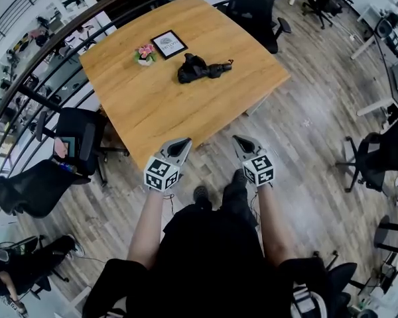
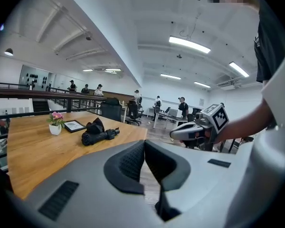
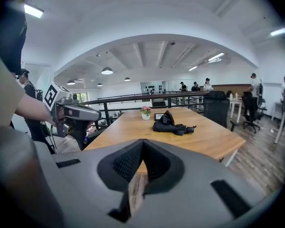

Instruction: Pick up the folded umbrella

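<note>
left gripper (image 1: 180, 146) and right gripper (image 1: 242, 143) hang at the near edge of the table (image 1: 146, 114), jaws pressed together on nothing. the folded umbrella (image 1: 202, 69) lies well ahead on it, about between them, long axis crosswise, its slim end toward the right gripper's side.

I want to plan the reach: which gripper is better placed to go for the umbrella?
Right, probably, by a small margin. The umbrella lies nearly straight ahead of the right gripper, with its slim handle end toward that side. The left gripper sees it off to its left. Both are shut and empty.
</note>
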A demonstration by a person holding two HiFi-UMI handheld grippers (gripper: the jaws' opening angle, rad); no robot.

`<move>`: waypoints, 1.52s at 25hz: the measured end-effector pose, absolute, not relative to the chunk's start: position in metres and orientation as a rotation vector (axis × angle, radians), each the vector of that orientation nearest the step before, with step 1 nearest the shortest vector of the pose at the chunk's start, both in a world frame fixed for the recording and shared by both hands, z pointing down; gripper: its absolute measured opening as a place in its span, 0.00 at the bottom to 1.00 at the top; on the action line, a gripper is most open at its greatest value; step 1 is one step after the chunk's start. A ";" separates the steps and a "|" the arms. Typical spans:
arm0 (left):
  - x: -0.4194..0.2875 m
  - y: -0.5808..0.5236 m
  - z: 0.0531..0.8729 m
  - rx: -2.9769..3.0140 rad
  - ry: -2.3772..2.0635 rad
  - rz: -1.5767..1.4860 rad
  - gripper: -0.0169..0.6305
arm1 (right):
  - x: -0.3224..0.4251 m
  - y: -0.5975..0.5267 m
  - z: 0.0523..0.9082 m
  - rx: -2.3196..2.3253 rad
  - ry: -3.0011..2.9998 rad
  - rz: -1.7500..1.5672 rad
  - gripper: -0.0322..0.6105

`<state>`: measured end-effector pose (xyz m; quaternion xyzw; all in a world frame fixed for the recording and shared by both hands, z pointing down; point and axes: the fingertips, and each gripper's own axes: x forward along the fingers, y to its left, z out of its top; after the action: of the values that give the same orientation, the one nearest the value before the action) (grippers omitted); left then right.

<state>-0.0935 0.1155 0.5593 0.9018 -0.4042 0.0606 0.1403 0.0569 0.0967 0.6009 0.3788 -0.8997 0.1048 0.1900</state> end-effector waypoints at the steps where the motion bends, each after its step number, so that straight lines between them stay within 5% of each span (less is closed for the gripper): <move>1: -0.094 0.116 0.560 2.608 -1.164 0.177 0.06 | 0.056 0.097 0.601 1.069 -2.528 0.294 0.06; 26: -0.110 0.117 0.548 2.669 -1.156 0.171 0.06 | 0.039 0.102 0.594 1.094 -2.528 0.255 0.07; 29: -0.109 0.119 0.546 2.675 -1.143 0.147 0.07 | 0.038 0.102 0.589 1.104 -2.546 0.235 0.20; 32: -0.109 0.118 0.546 2.659 -1.157 0.129 0.40 | 0.037 0.101 0.583 1.116 -2.566 0.203 0.50; 33: -0.109 0.117 0.546 2.659 -1.166 0.135 0.44 | 0.038 0.100 0.581 1.122 -2.571 0.198 0.58; 38: -0.106 0.115 0.547 2.663 -1.171 0.150 0.47 | 0.043 0.097 0.583 1.133 -2.569 0.201 0.62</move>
<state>-0.1056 0.1148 0.5472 0.9082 -0.3993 0.0512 0.1143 0.0432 0.0974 0.5830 0.3971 -0.9005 0.0705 0.1628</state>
